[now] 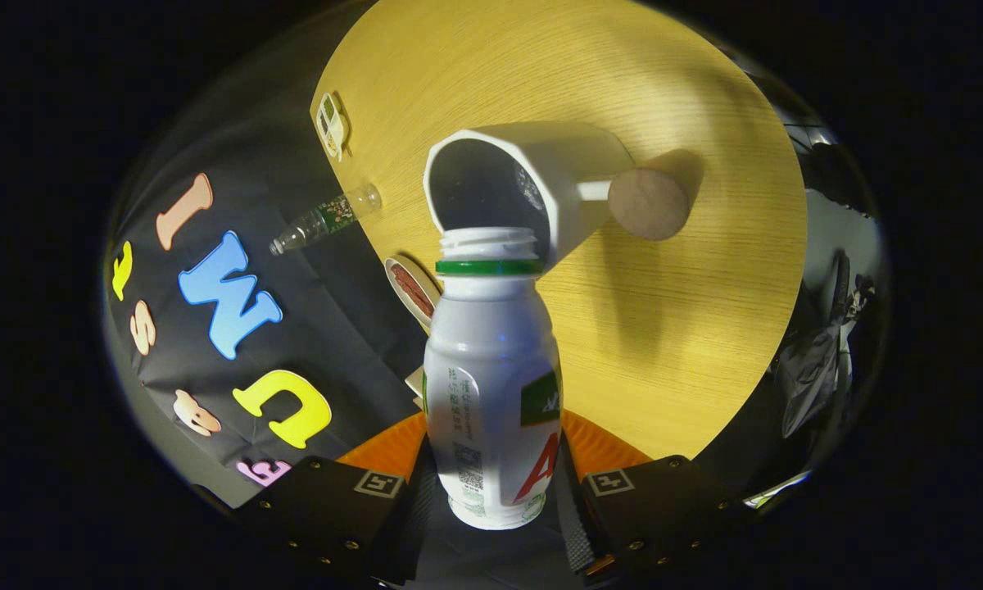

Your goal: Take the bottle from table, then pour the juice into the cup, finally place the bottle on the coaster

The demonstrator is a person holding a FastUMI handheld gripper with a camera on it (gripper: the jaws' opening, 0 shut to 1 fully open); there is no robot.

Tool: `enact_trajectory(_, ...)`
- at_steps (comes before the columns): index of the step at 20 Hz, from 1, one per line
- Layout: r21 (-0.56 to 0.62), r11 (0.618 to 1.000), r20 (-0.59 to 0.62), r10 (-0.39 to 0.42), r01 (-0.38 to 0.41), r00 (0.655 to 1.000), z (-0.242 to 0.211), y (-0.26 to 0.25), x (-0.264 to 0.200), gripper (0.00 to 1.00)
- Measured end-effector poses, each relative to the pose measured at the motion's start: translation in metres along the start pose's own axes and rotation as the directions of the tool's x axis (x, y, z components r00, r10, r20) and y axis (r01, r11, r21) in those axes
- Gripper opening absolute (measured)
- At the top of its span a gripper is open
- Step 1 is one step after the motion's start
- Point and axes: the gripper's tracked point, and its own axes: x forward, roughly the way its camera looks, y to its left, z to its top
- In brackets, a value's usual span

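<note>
I count one white bottle [491, 385] with a green neck ring and no cap, one white cup [518, 190] with a round wooden-looking handle, one wooden table [688, 328], and by the table edge one clear plastic bottle [325, 218], one small white case [330, 124] and one flat packet [411, 288]. The bottle's label has small print I cannot read and part of a big red letter. My gripper [491, 492] is closed on the bottle with both fingers pressing its sides, and the open mouth is at the cup's rim, just ahead of the fingers.
</note>
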Motion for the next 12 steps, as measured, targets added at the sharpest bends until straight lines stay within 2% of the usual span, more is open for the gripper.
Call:
enact_trajectory(8,-0.223,0.975,0.028,-0.003,0.010,1.000,-0.003,-0.016,0.002,0.66)
enact_trajectory(12,-0.376,0.926,0.070,-0.011,0.037,0.997,0.001,-0.028,0.009,0.66)
